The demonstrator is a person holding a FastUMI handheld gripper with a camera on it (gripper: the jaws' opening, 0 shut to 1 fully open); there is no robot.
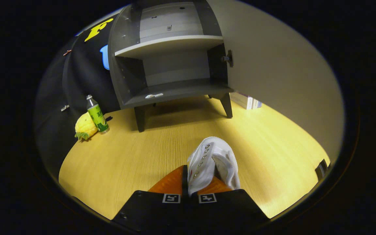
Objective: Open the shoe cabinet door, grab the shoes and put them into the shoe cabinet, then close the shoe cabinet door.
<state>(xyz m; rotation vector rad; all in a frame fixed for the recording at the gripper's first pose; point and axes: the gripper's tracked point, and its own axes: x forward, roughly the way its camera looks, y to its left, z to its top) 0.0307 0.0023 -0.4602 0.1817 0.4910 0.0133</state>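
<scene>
By the worktop's (126, 163) far left edge stand a plush pineapple (85, 126) and a bottle (97, 115); right of them the shoe cabinet (171, 65) has its door (273, 75) swung open. Your tongs (188, 182) pinch the white shoe (212, 163) near the front edge. You have yet to shelve it and close the door.

Your gripper's (188, 182) orange ribbed fingers (170, 183) hide the heel of the white lace-up shoe (212, 163) clamped between them. Far beyond, the open pale cabinet door (273, 81) hides most of a stack of boxes (248, 101).
</scene>
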